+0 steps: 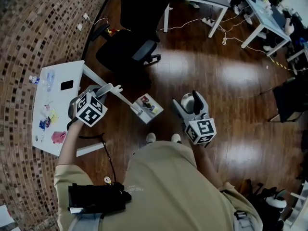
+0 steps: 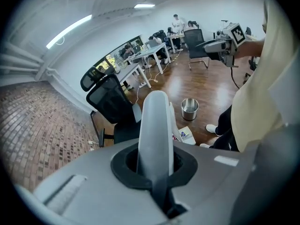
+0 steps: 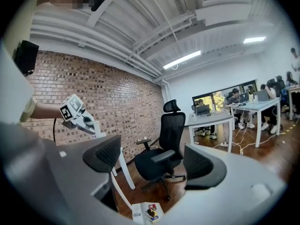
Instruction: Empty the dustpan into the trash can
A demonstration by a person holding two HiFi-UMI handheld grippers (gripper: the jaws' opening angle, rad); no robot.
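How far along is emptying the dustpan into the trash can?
Done: the left gripper is shut on the long white handle of the white plastic dustpan. In hand: the pan, with colourful scraps inside, is beside the shiny metal trash can, not over it; the right gripper is open and empty. Left: bring the pan over the can and tip it.
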